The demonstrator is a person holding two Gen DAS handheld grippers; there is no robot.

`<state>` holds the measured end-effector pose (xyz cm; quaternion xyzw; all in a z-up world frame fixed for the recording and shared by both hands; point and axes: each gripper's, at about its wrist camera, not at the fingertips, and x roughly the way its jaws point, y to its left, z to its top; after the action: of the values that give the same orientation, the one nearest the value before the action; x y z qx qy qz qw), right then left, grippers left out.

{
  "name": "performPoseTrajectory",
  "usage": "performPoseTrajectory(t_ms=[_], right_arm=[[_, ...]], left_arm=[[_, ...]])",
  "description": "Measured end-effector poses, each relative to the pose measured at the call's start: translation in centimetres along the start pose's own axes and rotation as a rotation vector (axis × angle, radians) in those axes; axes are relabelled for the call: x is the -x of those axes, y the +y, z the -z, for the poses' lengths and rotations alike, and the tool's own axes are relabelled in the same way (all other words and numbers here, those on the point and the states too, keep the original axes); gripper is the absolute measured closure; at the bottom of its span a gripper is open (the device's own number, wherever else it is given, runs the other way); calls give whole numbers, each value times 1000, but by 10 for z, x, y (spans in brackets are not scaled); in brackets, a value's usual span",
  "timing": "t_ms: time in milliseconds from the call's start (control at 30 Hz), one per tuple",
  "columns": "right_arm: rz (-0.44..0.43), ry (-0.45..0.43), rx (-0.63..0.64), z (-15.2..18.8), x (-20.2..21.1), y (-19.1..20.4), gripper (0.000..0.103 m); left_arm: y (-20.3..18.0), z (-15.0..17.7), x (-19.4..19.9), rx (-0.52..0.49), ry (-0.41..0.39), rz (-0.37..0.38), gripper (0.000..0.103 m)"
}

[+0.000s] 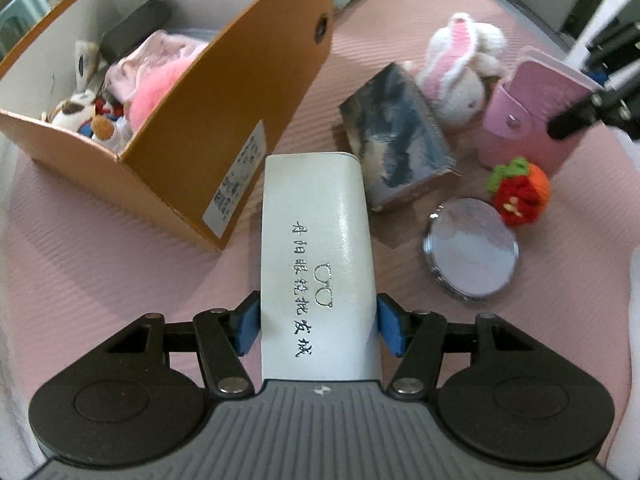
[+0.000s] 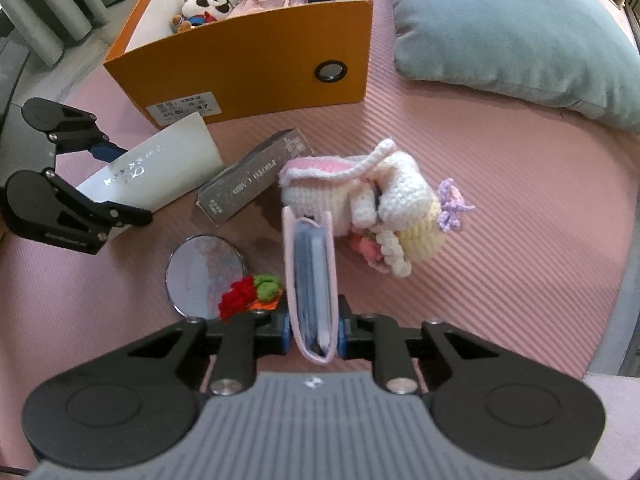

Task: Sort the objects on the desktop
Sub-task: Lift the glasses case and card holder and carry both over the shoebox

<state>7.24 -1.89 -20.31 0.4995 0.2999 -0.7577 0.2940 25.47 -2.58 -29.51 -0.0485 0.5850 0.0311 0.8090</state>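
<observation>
- A blue-grey cushion (image 2: 516,32) is laid on the pink ribbed mat (image 2: 520,200).
- Grey-green ribbed panels (image 2: 48,12) are seen at the upper left.

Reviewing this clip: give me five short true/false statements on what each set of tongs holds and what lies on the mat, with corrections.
1. The left tongs grip a white glasses case. True.
2. The right tongs are empty. False: they clamp a pink card holder.
3. The round mirror lies inside the orange box. False: it lies on the pink mat.
4. A crocheted bunny lies on the mat. True.
5. The orange box is empty. False: it holds soft toys and other items.
</observation>
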Motion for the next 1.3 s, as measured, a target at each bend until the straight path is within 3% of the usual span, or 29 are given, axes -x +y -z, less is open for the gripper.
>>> performPoseTrajectory(t_ms=[167,267,367,533,767,1133,1300], right_arm=[[1,-8,-2,2,22,-3,83],[10,-27,-6,2,37,-2,83],[20,-51,-10,1,53,-3,83],[15,-97,7,-4,80,-5,83],[-6,-156,63,-17,105,-2,83],[-60,-244,92,-64,121,15,83],[-73,-271,124,-91,119,27,83]], left_arm=[[4,-3,19,30,2,45,33],[3,16,47,23,-1,62,33],[1,2,59,-12,-13,69,33],[4,-17,114,-86,-63,85,33],[28,-69,166,-98,-148,70,33],[113,-120,171,139,-247,-19,33],[154,-133,159,306,-267,-18,33]])
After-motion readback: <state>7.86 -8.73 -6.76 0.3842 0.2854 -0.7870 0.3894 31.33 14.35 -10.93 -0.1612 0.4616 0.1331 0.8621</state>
